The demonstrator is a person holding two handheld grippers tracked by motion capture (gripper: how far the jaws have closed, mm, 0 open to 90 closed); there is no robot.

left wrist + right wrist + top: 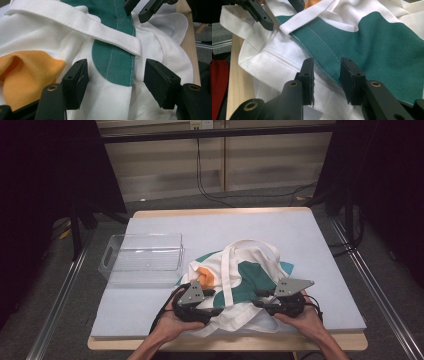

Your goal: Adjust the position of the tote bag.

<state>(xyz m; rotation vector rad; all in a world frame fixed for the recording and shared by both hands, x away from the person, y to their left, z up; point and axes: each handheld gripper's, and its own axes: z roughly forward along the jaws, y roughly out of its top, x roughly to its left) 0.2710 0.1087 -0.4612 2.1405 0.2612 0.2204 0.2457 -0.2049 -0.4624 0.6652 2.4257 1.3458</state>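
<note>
A white cloth tote bag with green and orange patches lies crumpled at the near middle of the grey mat. My left gripper is at the bag's near left edge, its jaws open and standing wide around a fold of white and green cloth without pressing it. From the near right, my right gripper faces it, jaws open over the green-edged seam. A white strap runs across the bag above the left jaws. In the left gripper view the right gripper shows at the top.
An empty clear plastic bin stands left of the bag on the grey mat. The wooden table edge runs just behind my hands. Black frame posts and cables stand beyond the table.
</note>
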